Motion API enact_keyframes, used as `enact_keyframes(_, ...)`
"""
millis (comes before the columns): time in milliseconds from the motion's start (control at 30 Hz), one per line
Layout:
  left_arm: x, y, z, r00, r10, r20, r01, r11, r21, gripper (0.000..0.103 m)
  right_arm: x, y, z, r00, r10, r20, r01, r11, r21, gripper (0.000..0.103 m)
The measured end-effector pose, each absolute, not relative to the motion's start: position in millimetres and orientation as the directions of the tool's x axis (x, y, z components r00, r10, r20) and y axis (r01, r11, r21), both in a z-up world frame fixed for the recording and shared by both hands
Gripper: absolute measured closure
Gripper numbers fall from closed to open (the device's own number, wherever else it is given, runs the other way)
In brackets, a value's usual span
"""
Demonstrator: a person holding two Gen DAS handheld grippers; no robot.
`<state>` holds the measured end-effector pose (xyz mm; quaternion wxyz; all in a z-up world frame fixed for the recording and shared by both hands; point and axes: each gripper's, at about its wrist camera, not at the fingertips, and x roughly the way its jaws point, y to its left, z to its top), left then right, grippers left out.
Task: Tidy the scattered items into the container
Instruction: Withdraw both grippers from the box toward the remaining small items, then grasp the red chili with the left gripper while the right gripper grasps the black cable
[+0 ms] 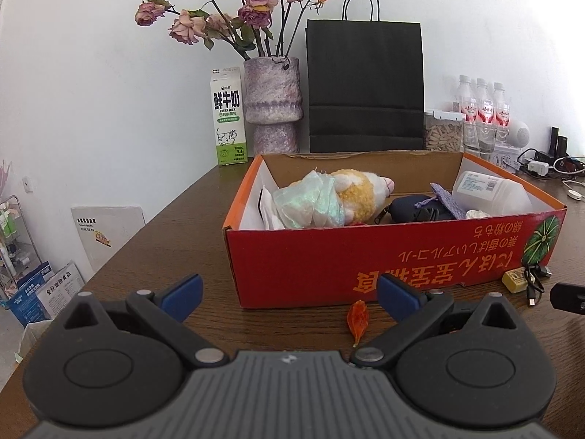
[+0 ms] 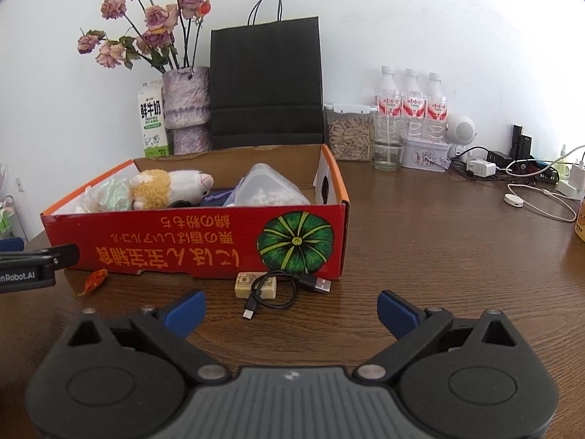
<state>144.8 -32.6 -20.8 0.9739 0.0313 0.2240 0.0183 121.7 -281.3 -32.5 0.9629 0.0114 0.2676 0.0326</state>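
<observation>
A red cardboard box [image 1: 384, 259] [image 2: 175, 245] stands on the brown table and holds a plush toy [image 1: 360, 192], a clear plastic jar [image 1: 490, 192], pouches and wrapped items. In front of it lie an orange wrapper [image 1: 357, 317] [image 2: 93, 281], a small yellow block [image 1: 514, 281] [image 2: 252, 284] and a black USB cable [image 1: 535, 283] [image 2: 281, 289]. My left gripper [image 1: 290, 298] is open and empty, just short of the wrapper. My right gripper [image 2: 290, 311] is open and empty, just short of the cable and block.
Behind the box stand a milk carton [image 1: 227, 117], a vase of dried roses [image 1: 272, 104], a black paper bag [image 1: 365, 84], a jar of seeds [image 2: 349, 133], a glass [image 2: 387, 144] and three water bottles [image 2: 411, 102]. Chargers and cables [image 2: 526, 172] lie at the right.
</observation>
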Motion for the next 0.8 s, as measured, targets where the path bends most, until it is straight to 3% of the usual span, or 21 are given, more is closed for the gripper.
enact_keyframes(367,157,-37,-28,0.857,0.003,-0.515,0.036,0.997,0.064,0.000,126,-284,-36,0.840,0.066,-0.538,-0.039,0.997,0.062,0.009)
enact_keyframes(467,160,-39,-29,0.849,-0.007,-0.529,0.050,0.997,0.067,0.008,127,-286,-36,0.838,0.068,-0.542,-0.035,0.997,0.071,0.009)
enact_keyframes(667,173,-42,-36,0.796,-0.075,-0.600,0.111,0.994,0.024,0.049,124,-291,-35,0.845,0.078,-0.529,-0.031,0.995,0.097,0.009)
enact_keyframes(700,173,-41,-36,0.794,-0.096,-0.600,0.124,0.992,0.005,0.060,123,-293,-35,0.848,0.084,-0.522,-0.033,0.994,0.108,0.009)
enact_keyframes(733,171,-42,-37,0.796,-0.106,-0.596,0.135,0.991,0.004,0.079,123,-295,-35,0.851,0.090,-0.518,-0.035,0.993,0.115,0.009)
enact_keyframes(767,171,-42,-37,0.797,-0.111,-0.593,0.141,0.990,0.004,0.088,122,-296,-34,0.851,0.092,-0.517,-0.035,0.992,0.118,0.009)
enact_keyframes(800,170,-42,-37,0.797,-0.122,-0.591,0.148,0.989,-0.005,0.087,122,-297,-35,0.851,0.092,-0.518,-0.034,0.992,0.121,0.009)
